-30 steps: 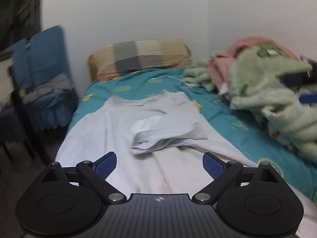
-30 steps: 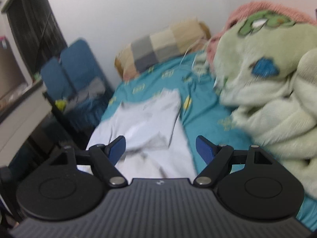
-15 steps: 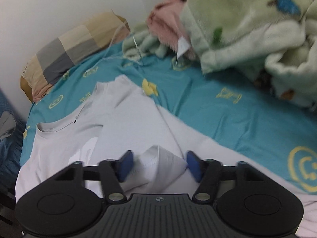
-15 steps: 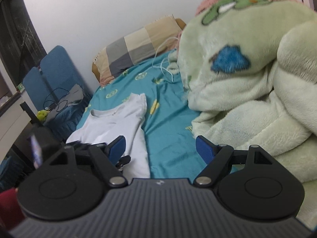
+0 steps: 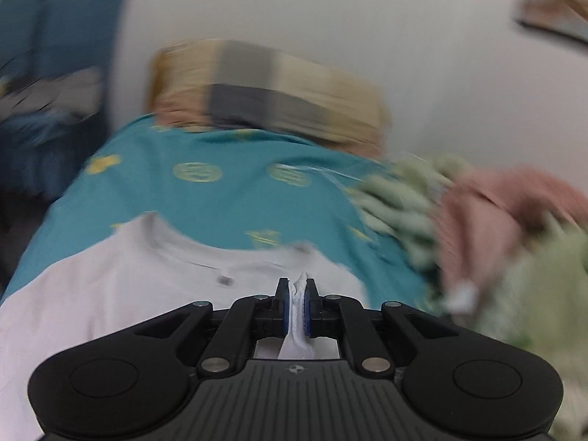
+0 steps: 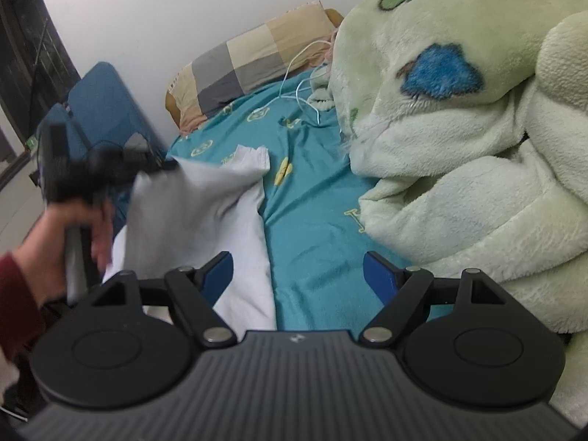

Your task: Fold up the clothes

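Observation:
A white T-shirt (image 5: 154, 279) lies on the teal bedsheet (image 5: 228, 191), collar toward the pillow. My left gripper (image 5: 297, 303) is shut on a pinched fold of the shirt, which sticks up between the blue pads. In the right wrist view the shirt (image 6: 205, 205) is lifted and stretched leftward by the left gripper (image 6: 161, 165), held in a blurred hand. My right gripper (image 6: 297, 275) is open and empty, above the shirt's lower edge and the sheet (image 6: 312, 220).
A checked pillow (image 6: 253, 58) lies at the head of the bed. A bulky green fleece blanket (image 6: 459, 128) fills the right side, with a pink cloth (image 5: 507, 205) behind it. White cables (image 6: 297, 99) lie near the pillow. A blue chair (image 6: 99, 110) stands left of the bed.
My left gripper has closed on a fold of the shirt and lifted it, swinging toward the pillow. The right gripper stayed open and hardly moved.

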`<state>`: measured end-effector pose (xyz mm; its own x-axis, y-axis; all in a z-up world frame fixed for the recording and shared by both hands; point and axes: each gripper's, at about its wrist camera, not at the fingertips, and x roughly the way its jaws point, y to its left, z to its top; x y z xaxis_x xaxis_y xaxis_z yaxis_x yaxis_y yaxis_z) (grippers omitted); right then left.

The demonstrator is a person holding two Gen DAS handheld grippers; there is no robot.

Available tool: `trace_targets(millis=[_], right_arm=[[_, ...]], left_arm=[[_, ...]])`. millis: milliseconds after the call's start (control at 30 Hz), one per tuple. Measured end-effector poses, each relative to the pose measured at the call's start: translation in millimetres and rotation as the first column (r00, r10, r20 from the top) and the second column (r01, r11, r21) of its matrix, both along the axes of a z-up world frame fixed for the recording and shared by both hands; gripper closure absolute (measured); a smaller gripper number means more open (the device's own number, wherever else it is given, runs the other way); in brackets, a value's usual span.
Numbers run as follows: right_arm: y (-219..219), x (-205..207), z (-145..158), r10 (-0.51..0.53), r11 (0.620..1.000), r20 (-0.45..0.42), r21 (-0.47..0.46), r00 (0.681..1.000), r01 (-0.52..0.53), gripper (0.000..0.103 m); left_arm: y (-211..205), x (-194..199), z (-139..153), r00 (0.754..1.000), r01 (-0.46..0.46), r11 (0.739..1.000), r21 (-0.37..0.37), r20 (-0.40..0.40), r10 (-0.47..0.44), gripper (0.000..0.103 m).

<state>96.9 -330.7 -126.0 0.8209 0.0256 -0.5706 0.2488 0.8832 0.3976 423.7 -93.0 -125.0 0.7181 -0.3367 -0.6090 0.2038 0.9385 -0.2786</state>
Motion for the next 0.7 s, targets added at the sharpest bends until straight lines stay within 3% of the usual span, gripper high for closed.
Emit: trace_targets(millis=[67, 167, 233, 300, 400, 567, 700], right_arm=[[2, 3, -4, 0.003, 1.0, -0.015, -0.008, 1.0, -0.003, 0.024], [2, 8, -8, 0.008, 1.0, -0.03, -0.017, 1.0, -0.009, 0.024], [2, 11, -11, 0.013, 1.0, -0.034, -0.021, 0.999, -0.014, 0.024], [3, 14, -14, 0.024, 0.999, -0.036, -0.023, 0.999, -0.025, 0.024], [5, 18, -17, 0.05, 0.999, -0.033, -0.015, 0.998, -0.05, 0.024], [12, 20, -14, 0.113, 0.994, -0.009, -0.007, 0.994, -0.113, 0.024], [16, 15, -5, 0.145, 0.989, 0.025, -0.008, 0.989, -0.145, 0.024]], left_arm=[[9, 23, -16, 0.994, -0.094, 0.995, 0.037, -0.049, 0.096, 0.095], [16, 42, -47, 0.979, -0.142, 0.983, 0.119, -0.128, 0.157, 0.095], [22, 43, -61, 0.977, -0.125, 0.983, 0.133, -0.156, 0.146, 0.089], [25, 37, -65, 0.985, -0.103, 0.984, 0.142, -0.125, 0.121, 0.085], [25, 26, -55, 0.987, -0.082, 0.982, 0.17, -0.124, 0.104, 0.056], [25, -36, -10, 0.996, -0.018, 0.981, 0.191, -0.079, 0.033, 0.046], [30, -117, 32, 1.0, 0.011, 0.981, 0.191, -0.021, -0.007, 0.039]])
